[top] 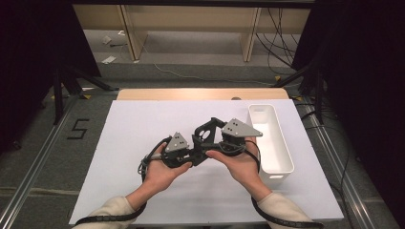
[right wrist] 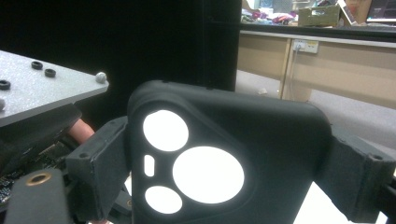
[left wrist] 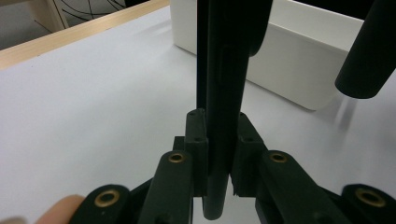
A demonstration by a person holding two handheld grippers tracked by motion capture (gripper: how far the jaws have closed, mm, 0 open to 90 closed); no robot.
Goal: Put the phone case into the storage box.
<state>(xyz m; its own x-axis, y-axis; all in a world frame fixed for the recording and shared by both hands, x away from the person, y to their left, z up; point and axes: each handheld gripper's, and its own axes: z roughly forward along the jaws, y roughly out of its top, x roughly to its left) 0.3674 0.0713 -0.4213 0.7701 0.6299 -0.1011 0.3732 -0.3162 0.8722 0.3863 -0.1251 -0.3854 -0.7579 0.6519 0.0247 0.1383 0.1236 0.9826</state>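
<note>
A black phone case is held above the white surface, just left of the white bin, between the two tools. The left tool is seen clamped on the case: in the left gripper view its jaws stand close together with the thin edge of the case pressed between the pads, the case rising upright from them. The right tool is seen at the other side of the case, nearer the bin. In the right gripper view the back of the case, with its round camera cut-outs, is spanned across its width by the jaws, one pad at each side edge and touching it. The left hand and the right hand are noted on the near side of the bin, each around its tool, close together. The bin stands on the surface at its right edge.
</note>
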